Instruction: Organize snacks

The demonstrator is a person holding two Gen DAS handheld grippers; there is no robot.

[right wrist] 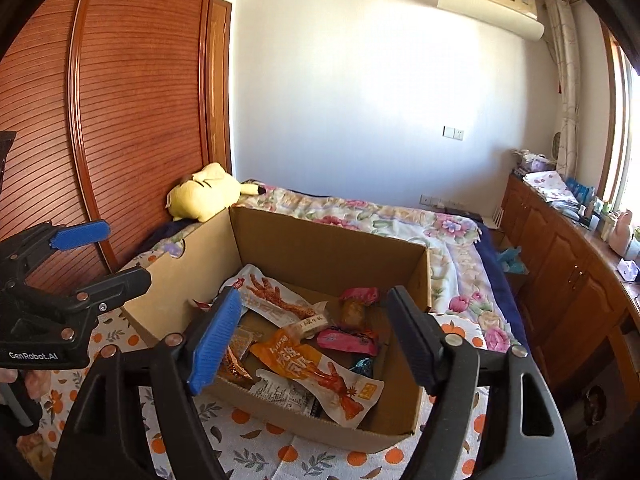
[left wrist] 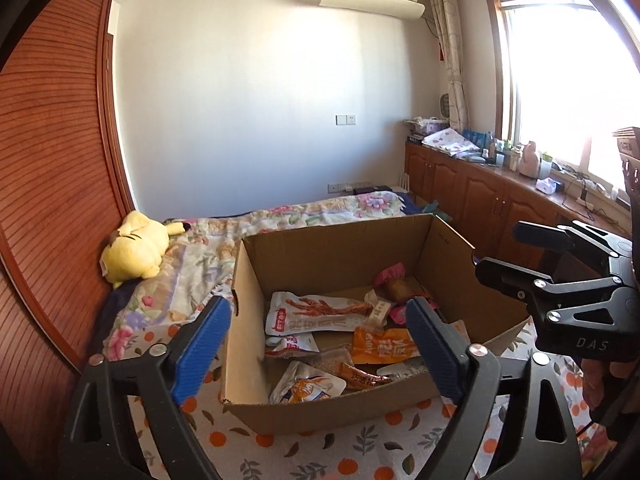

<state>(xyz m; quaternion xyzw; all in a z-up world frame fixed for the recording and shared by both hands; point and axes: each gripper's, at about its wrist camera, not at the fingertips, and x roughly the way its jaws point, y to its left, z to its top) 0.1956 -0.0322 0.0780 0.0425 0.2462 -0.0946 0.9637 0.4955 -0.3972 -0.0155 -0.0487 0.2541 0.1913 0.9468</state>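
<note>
A cardboard box [left wrist: 344, 400] is seen on the patterned bedcover [left wrist: 304, 456], and all the snack packets [right wrist: 308, 364] in view lie loose inside it, the chicken-feet packet [left wrist: 316, 312] toward its far-left corner and a pink wrapper [right wrist: 348, 340] near its middle. Nothing is held: the left gripper [left wrist: 318, 346] and the right gripper [right wrist: 314, 340] are both spread wide and empty above the box's near wall. No snack is seen outside the box, so gathering is judged largely finished; only tidying within may be left
</note>
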